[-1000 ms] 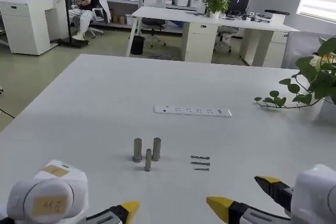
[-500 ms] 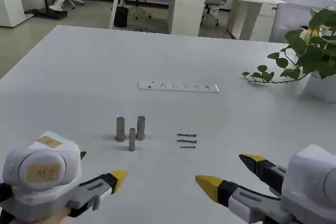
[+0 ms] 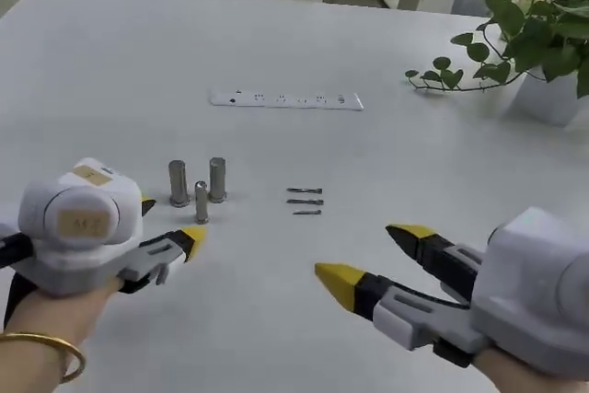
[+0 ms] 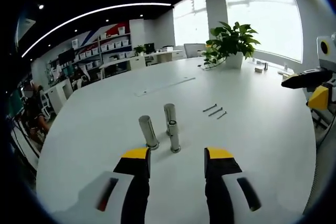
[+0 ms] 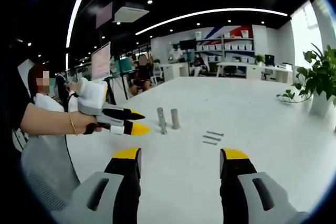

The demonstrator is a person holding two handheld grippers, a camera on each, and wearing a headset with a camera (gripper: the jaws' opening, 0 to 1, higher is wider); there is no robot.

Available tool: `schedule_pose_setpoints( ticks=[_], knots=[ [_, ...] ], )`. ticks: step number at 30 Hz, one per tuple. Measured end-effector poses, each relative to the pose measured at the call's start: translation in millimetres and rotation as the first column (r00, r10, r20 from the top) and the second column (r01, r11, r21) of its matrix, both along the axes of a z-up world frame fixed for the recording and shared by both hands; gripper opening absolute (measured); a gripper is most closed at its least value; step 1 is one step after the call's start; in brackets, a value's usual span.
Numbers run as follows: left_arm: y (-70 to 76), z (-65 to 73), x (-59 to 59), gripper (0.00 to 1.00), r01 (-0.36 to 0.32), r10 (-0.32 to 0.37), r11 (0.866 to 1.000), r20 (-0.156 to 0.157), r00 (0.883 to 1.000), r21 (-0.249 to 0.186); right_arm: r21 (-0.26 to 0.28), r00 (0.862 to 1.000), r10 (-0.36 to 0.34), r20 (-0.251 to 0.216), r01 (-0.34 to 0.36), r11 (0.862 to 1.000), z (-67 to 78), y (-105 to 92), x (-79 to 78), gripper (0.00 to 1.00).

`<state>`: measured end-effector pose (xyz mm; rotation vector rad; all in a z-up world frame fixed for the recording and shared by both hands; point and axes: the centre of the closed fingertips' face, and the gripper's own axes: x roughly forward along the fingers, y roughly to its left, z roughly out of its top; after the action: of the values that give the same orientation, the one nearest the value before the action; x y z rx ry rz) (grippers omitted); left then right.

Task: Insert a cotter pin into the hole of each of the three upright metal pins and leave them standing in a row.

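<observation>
Jaws apart on left yellow-tipped gripper and right yellow-tipped gripper. Pinch the near thin grey cotter pin gently, by its end.

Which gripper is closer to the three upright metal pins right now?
Left. The left gripper hovers just short of the upright metal pins, jaws pointing at them; the right gripper is well off to their right, nearer the person.
</observation>
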<state>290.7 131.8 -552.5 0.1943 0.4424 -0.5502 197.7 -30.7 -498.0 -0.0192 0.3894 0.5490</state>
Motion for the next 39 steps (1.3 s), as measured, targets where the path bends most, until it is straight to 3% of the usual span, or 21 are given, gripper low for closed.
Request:
schedule_pose_setpoints(
  ticks=[6,16,20,29,39],
  knots=[
    [-5.6,-9.7,13.4,0.34,0.013,-0.013,1.0,-0.013,1.0,0.009,0.001,1.0,0.008,-0.023,-0.008,1.0,-9.1,3.4,1.6,0.58],
    [-11.9,-19.0,30.0,0.27,0.017,-0.018,1.0,-0.033,0.999,-0.024,-0.021,0.998,0.028,-0.049,-0.029,0.999,-20.4,5.2,1.3,0.58],
    [-15.5,-19.7,32.6,0.21,0.027,-0.028,0.999,-0.037,0.999,-0.043,-0.018,0.998,0.024,-0.054,-0.025,1.0,-22.0,3.1,1.7,0.58],
    [-19.8,-23.7,37.8,0.14,0.054,-0.055,0.998,-0.035,0.998,-0.02,-0.017,0.998,0.011,-0.062,-0.012,1.0,-25.3,-2.1,1.1,0.57],
    [-23.4,-26.1,42.3,0.07,0.05,-0.051,0.998,-0.041,0.998,-0.023,-0.03,0.998,0.005,-0.067,-0.007,1.0,-28.2,-5.0,0.6,0.57]
  ],
)
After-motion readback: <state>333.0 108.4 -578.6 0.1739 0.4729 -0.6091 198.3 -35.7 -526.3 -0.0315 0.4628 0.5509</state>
